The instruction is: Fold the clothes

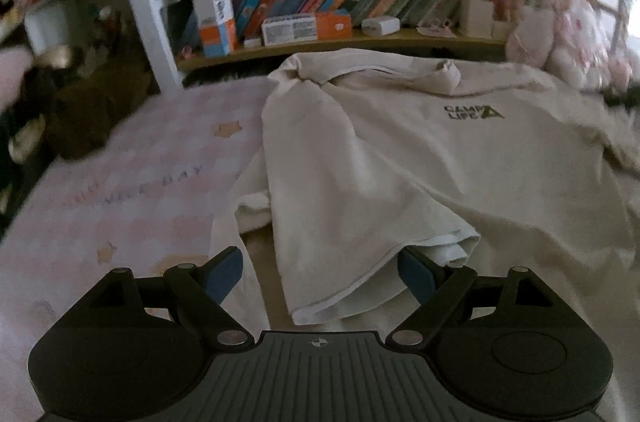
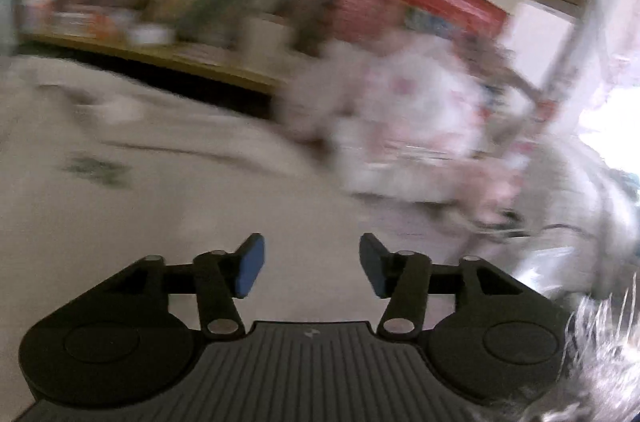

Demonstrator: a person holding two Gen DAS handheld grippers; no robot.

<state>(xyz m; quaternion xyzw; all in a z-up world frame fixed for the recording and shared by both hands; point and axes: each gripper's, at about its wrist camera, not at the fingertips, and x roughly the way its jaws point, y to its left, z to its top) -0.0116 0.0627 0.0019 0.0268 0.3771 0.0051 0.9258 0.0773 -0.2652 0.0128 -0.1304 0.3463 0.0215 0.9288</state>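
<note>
Left hand-held gripper (image 1: 320, 272) wide, angled down over shirt (image 1: 420, 162) — right hand-held gripper (image 2: 312, 264) half-spread, empty.

Left claw (image 1: 320, 276) angled downward, blue-padded fingers (image 1: 224, 272) spread wide with nothing clamped between them, right claw (image 2: 311, 265) also tilted down, fingers (image 2: 251, 265) partway apart, gap between them empty
</note>
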